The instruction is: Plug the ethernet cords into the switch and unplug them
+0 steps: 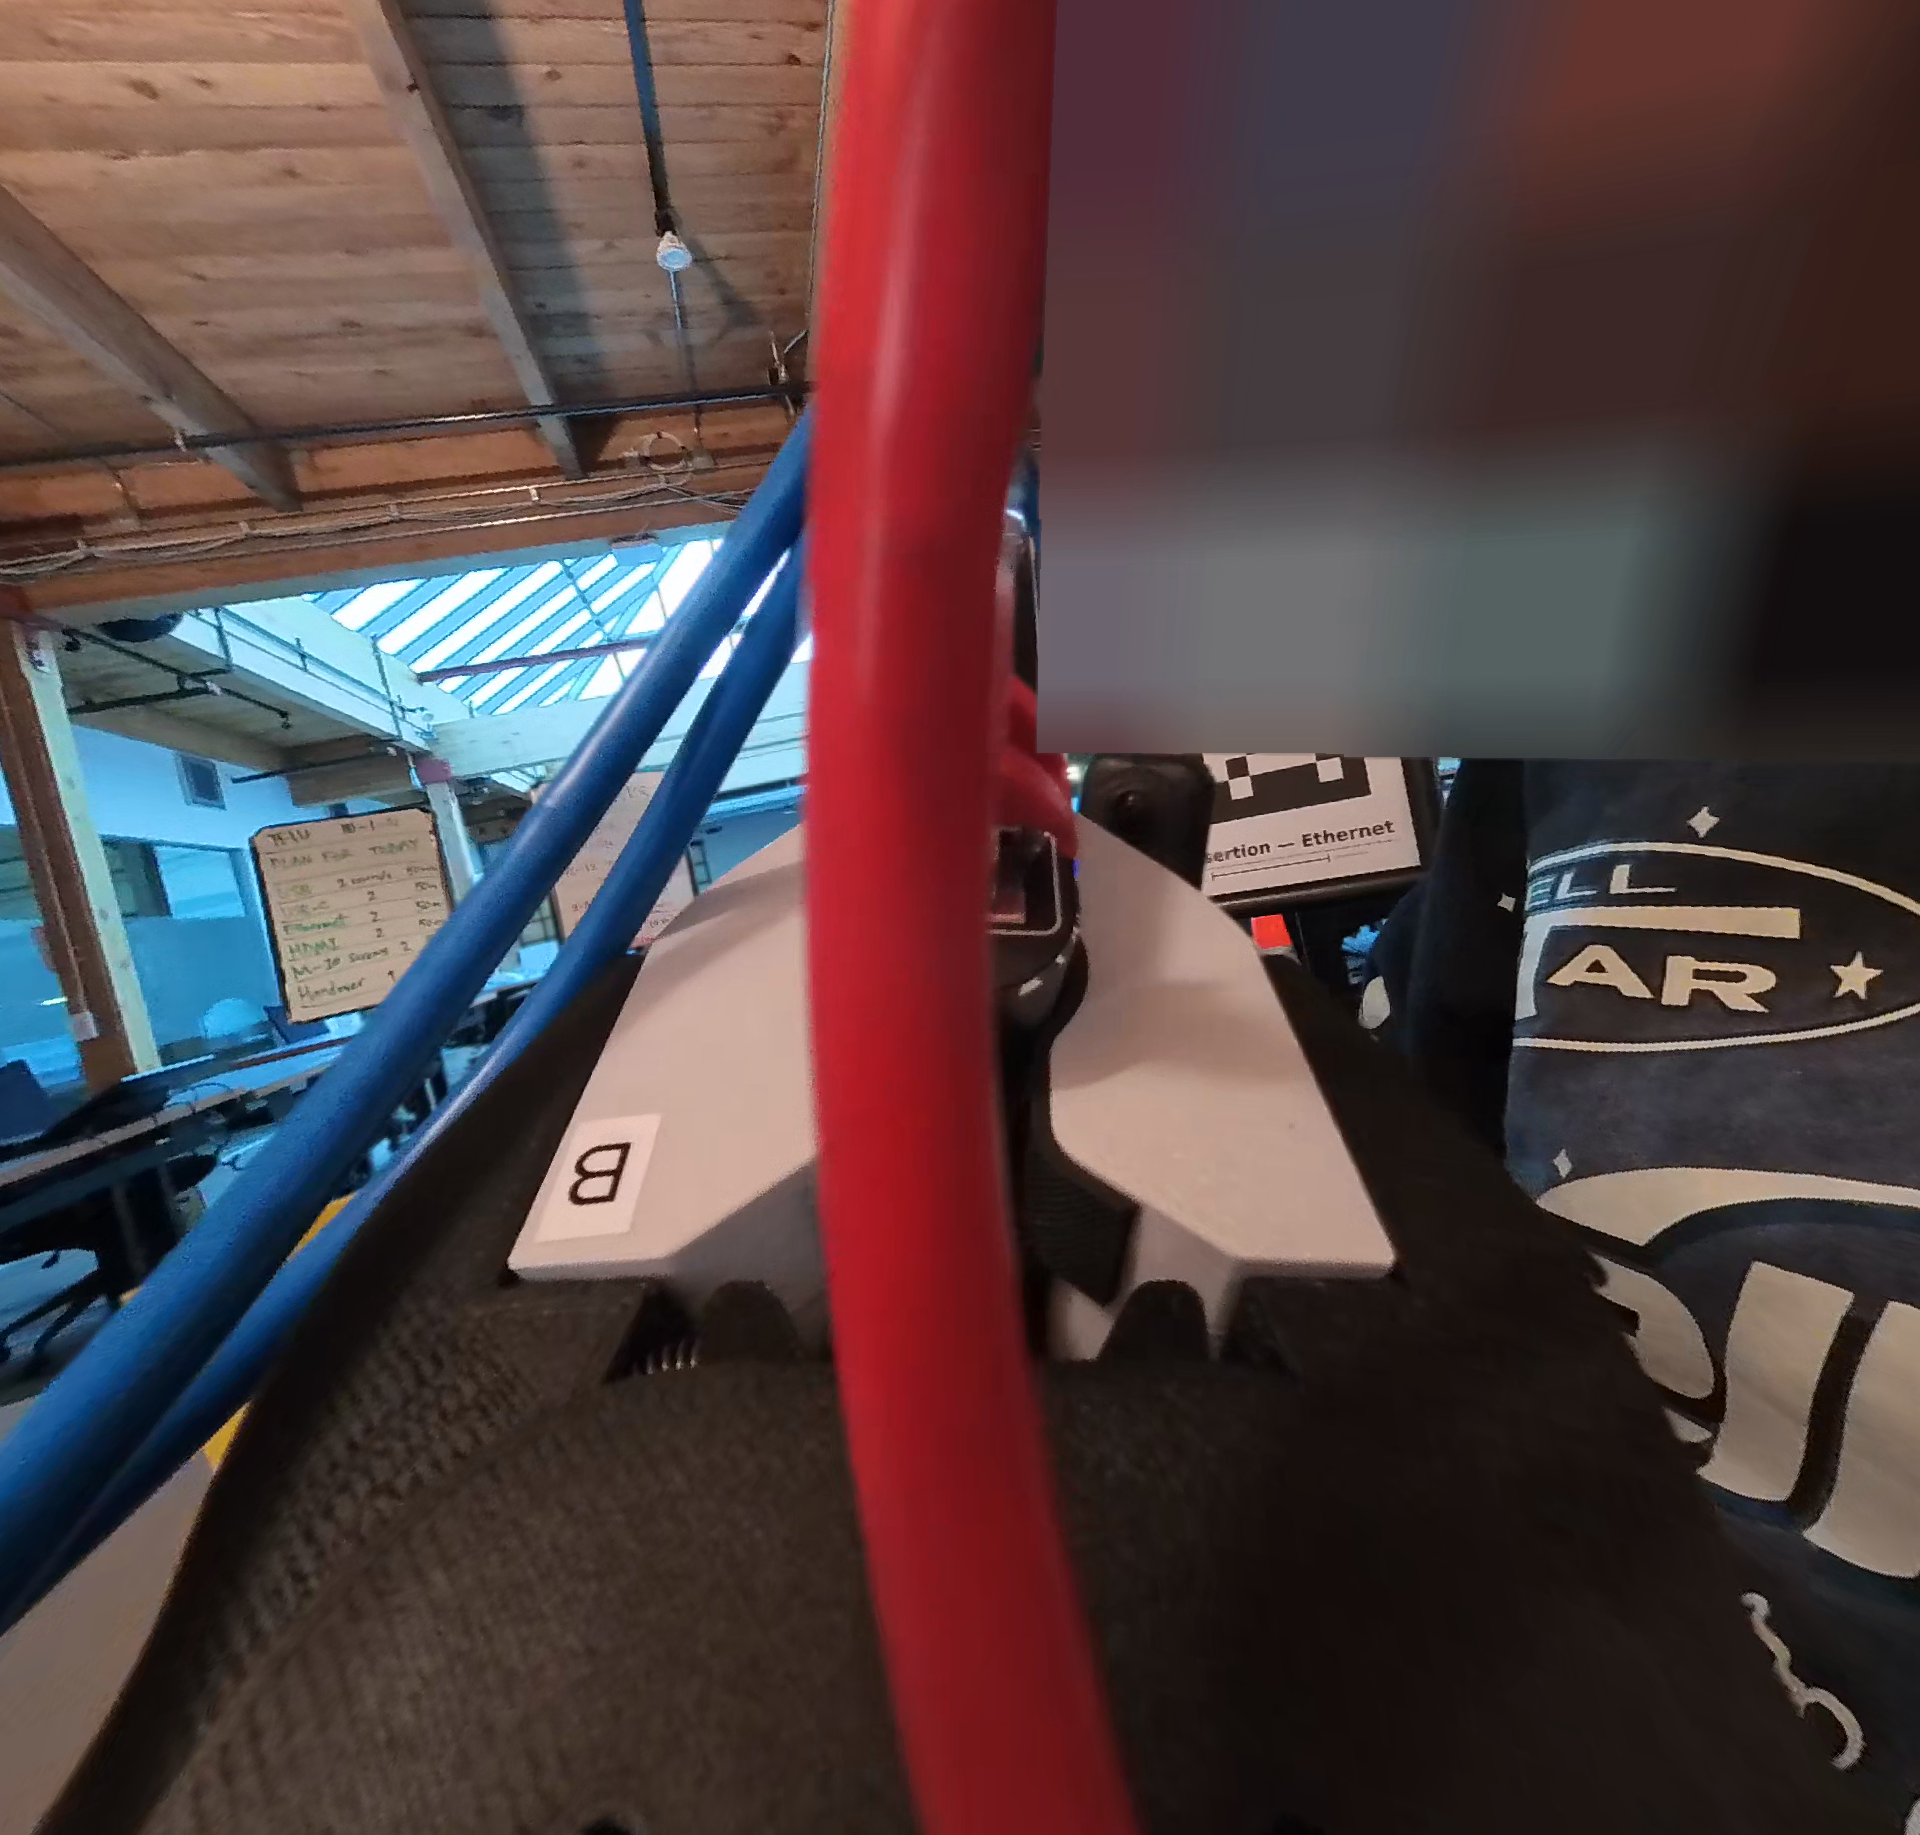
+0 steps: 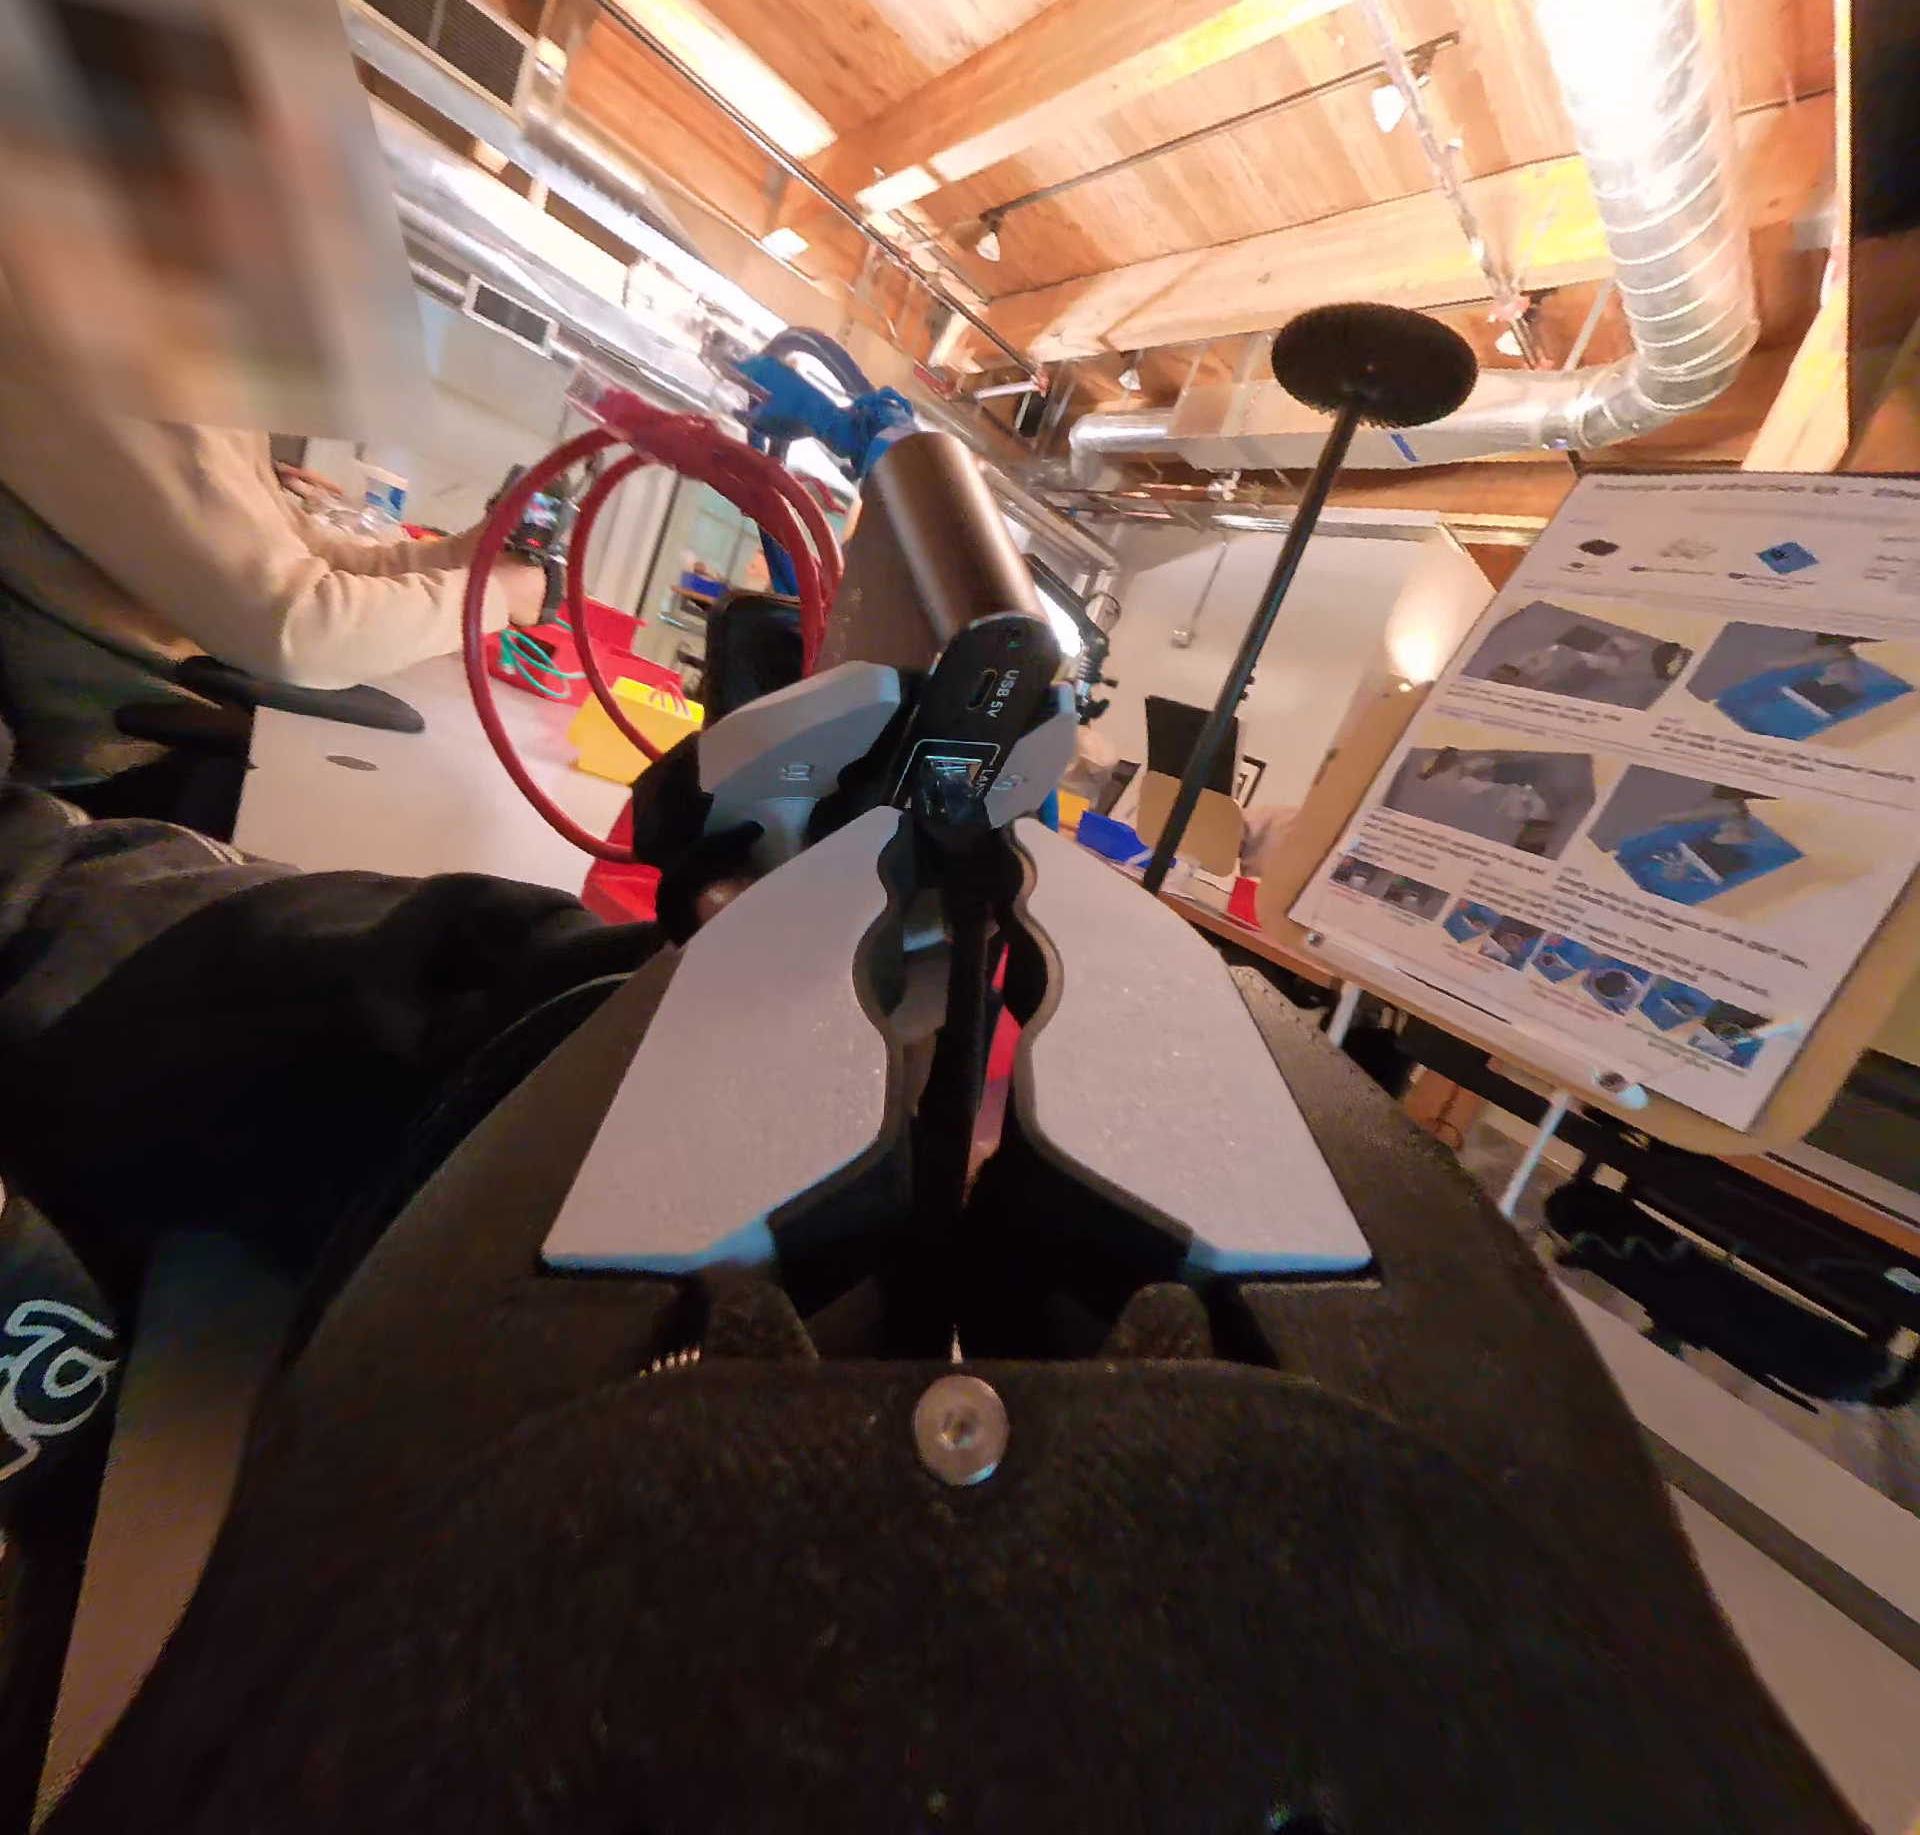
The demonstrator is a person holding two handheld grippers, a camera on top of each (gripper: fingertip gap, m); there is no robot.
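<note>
The switch (image 2: 956, 580) is a small brown metal box with a black end face, held up in the air. My left gripper (image 1: 1039, 912) is shut on its dark end (image 1: 1023, 902); the same gripper also shows in the right wrist view (image 2: 883, 746). My right gripper (image 2: 954, 850) is shut on a black ethernet cord (image 2: 956, 1037). The cord's plug (image 2: 948, 798) is at the port in the switch's end face; how deep it sits is hidden. A red cord (image 1: 925, 850) and blue cords (image 1: 582, 850) hang from the switch, and the red cord loops beside it (image 2: 478, 642).
An instruction board (image 2: 1621, 777) stands at the right, and a black stand with a disc top (image 2: 1371, 351) is behind the switch. A person in a cream sleeve (image 2: 260, 559) sits at a white table with red and yellow bins (image 2: 623, 725). My dark shirt (image 1: 1714, 1058) is close by. Left and right tips are no more than a few centimetres apart.
</note>
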